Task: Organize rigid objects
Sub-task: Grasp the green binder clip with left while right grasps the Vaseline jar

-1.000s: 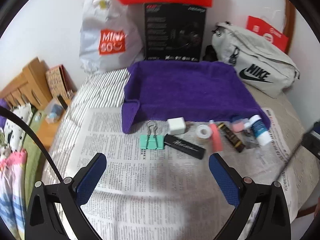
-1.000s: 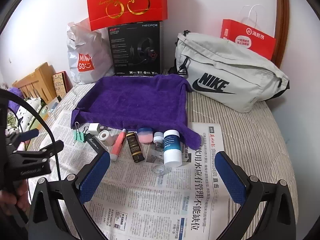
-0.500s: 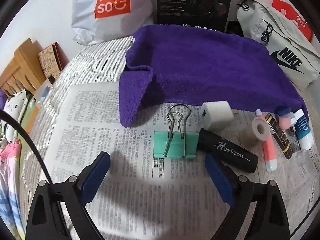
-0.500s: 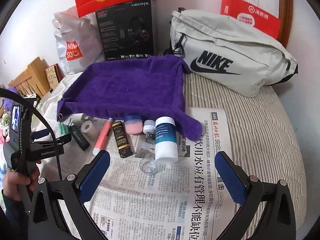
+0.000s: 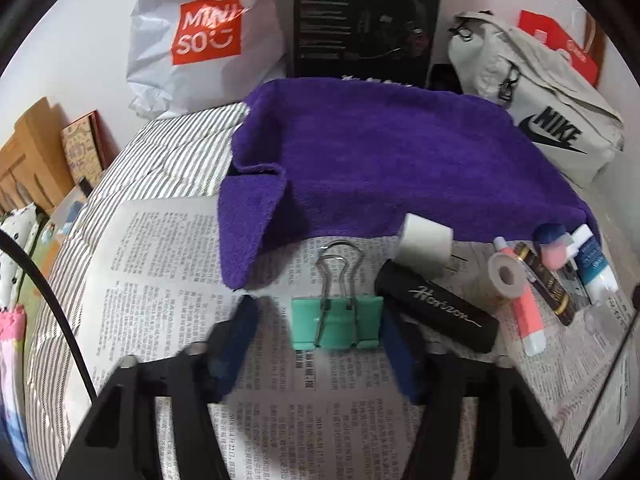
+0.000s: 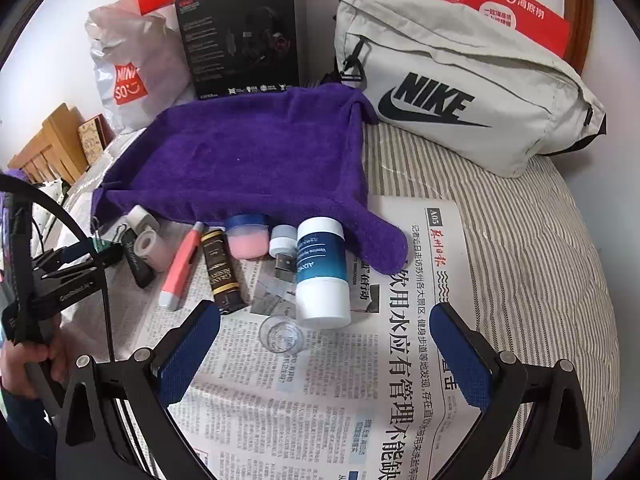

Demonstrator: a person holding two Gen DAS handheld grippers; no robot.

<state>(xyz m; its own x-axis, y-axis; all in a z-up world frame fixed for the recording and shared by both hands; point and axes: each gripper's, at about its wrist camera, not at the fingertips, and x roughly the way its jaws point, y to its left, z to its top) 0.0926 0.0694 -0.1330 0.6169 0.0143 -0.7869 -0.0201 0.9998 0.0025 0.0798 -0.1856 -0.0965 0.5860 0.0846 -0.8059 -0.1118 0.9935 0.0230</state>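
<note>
**Left gripper closing in on the green clip**

The green clip [image 5: 335,323] is lying on the newspaper [image 5: 168,264], low in the frame's middle. The left gripper [image 5: 320,340] is now moving closer than a moment ago; its fingers are narrowing around the clip, not squeezing yet. A grab is likely coming. The right gripper [image 6: 324,356] is waiting wide open, empty. One clip, one purple towel [image 5: 392,160], one black case [image 5: 438,310], two tape rolls.

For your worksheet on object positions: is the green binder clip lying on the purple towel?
No, the green binder clip lies on the newspaper, apart from the purple towel.
</note>
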